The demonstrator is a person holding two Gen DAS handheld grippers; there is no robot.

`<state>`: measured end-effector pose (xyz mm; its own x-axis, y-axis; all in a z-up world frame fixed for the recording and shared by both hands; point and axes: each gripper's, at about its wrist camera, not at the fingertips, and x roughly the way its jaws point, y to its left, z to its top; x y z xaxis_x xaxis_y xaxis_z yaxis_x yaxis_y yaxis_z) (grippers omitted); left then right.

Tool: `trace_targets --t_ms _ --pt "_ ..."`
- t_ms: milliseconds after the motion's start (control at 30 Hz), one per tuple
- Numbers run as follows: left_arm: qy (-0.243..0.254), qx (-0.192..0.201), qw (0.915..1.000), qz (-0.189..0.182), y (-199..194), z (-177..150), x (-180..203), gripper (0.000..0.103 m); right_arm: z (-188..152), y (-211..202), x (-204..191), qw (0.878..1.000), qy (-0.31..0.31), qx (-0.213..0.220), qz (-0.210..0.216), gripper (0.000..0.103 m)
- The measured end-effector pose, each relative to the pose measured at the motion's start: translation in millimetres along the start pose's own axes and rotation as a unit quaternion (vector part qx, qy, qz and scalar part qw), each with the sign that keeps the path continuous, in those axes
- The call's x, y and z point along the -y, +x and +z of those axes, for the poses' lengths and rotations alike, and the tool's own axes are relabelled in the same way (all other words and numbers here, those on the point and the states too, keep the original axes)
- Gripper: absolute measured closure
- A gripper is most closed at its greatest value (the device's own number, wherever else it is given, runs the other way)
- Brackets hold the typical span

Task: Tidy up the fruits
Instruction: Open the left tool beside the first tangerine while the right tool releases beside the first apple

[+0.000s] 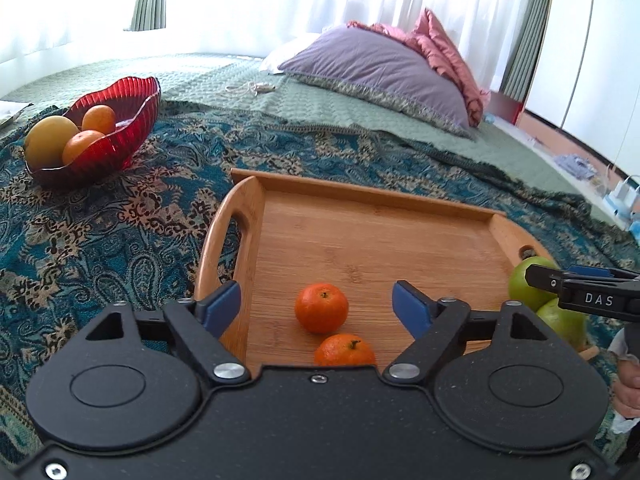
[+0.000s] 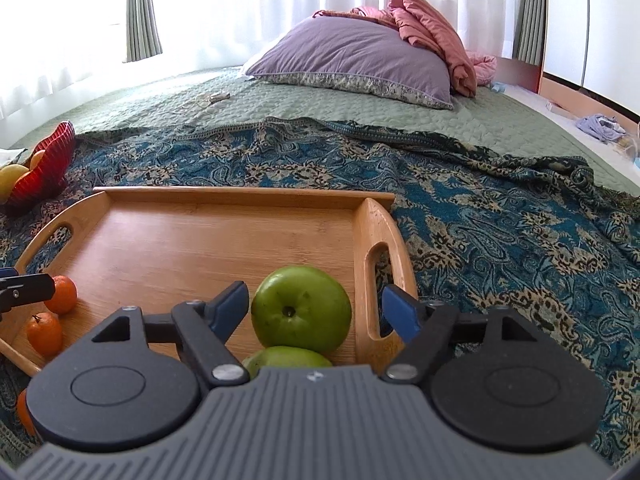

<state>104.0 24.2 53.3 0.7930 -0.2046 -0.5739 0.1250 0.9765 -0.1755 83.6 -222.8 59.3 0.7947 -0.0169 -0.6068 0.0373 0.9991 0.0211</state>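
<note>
Blue pads of the left gripper (image 1: 316,306) stand wide apart with nothing pressed between them; a small orange mandarin (image 1: 321,307) sits on the wooden tray (image 1: 360,232) in the gap, clear of both pads, and a second mandarin (image 1: 345,350) lies just nearer, partly hidden by the gripper's black body. Over at the tray's right end, the right gripper (image 2: 314,310) is likewise spread open, its pads on either side of a green apple (image 2: 301,310) without touching it; a second green apple (image 2: 286,358) lies just in front of that one, half covered by the gripper's grey housing. Both apples rest on the tray floor close to the right handle cutout, and both mandarins sit near the left end, so the two kinds of fruit are well apart on the same tray. A further orange fruit (image 2: 23,414) shows at the left edge of the right wrist view, off the tray, mostly hidden. The tray lies on a blue paisley throw (image 1: 100,220) spread over a bed. Farther off to the left, a red ribbed glass bowl (image 1: 120,136) stands on the throw holding two oranges (image 1: 98,118) and a larger yellow fruit (image 1: 50,141). Beyond the throw is a green quilted bedspread (image 2: 320,108), then a purple pillow (image 2: 352,56) with a pink blanket (image 2: 432,28) bunched behind it, in front of white curtains (image 2: 240,0).
</note>
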Motion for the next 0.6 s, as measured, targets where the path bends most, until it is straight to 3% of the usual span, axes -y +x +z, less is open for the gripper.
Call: trace_targets --t_ms 333,600 --pt "0.016 0.051 0.9985 -0.011 -48.2 -20.2 4.1 0.012 -17.2 -51.3 -7.7 0.996 -0.032 0.080 0.018 0.012" --pt "0.049 0.047 0.9977 -0.004 -65.7 -44.4 13.4 0.010 -43.7 -83.5 -25.8 0.990 -0.069 0.105 0.065 0.009"
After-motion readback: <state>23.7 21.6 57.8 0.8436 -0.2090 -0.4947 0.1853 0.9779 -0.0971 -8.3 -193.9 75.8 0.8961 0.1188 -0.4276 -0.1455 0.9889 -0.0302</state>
